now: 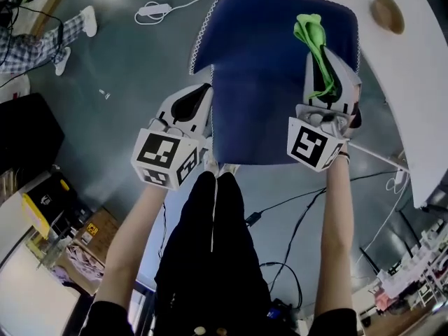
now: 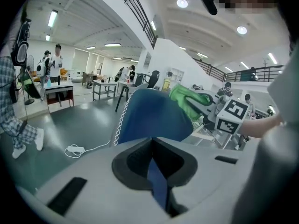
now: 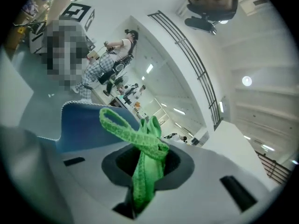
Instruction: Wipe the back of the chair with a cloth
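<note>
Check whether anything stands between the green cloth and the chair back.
Nothing visible does. The green cloth, clamped in the right gripper, is right at the blue chair back near its right side. The left gripper is shut on the chair back's left edge, away from the cloth.

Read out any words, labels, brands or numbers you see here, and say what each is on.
No text is legible.
Left gripper, shut on the blue fabric chair back: cube shows square black-and-white markers, no letters.
Right gripper, shut on the green cloth: the same.
Yellow box: dark mark, too blurred.
Brown cardboard box: yellow label, too small.
</note>
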